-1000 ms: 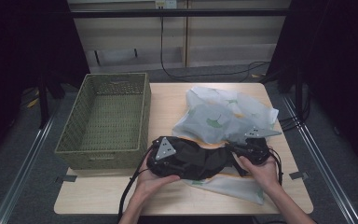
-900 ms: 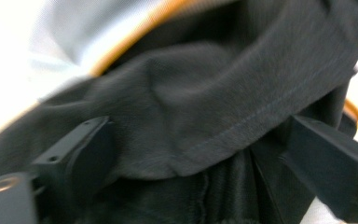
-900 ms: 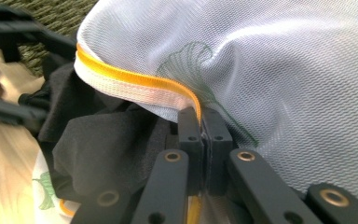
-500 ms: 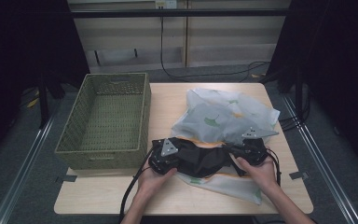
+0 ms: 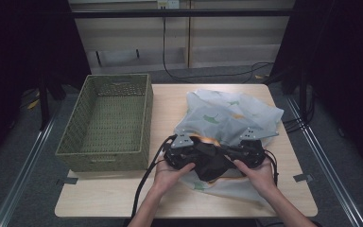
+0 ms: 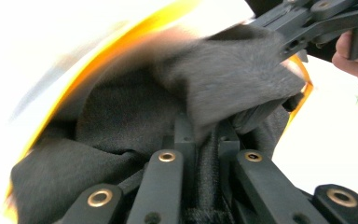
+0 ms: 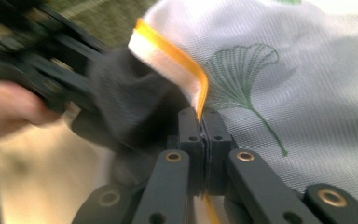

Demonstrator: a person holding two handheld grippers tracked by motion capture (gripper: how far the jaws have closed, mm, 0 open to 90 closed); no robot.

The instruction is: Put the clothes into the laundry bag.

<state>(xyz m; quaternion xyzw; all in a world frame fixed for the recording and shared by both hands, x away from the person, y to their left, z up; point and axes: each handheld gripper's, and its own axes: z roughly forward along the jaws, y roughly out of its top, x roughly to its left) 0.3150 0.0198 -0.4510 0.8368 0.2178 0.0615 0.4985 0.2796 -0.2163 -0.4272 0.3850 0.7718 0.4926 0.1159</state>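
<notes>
Left gripper view: my left gripper [image 6: 204, 140] has just clamped the dark grey knitted garment [image 6: 121, 121] | right gripper [image 7: 201, 123] pinches white mesh bag's orange rim [image 7: 177, 51] | garment can go in.

We see open bench [image 5: 170, 101] behind the mesh bag [image 5: 231, 113] and between it and the basket [image 5: 106, 123], and a bare strip along the near edge on the left. The basket blocks the bench's left side; the bag covers most of the right, so little room remains there.
</notes>
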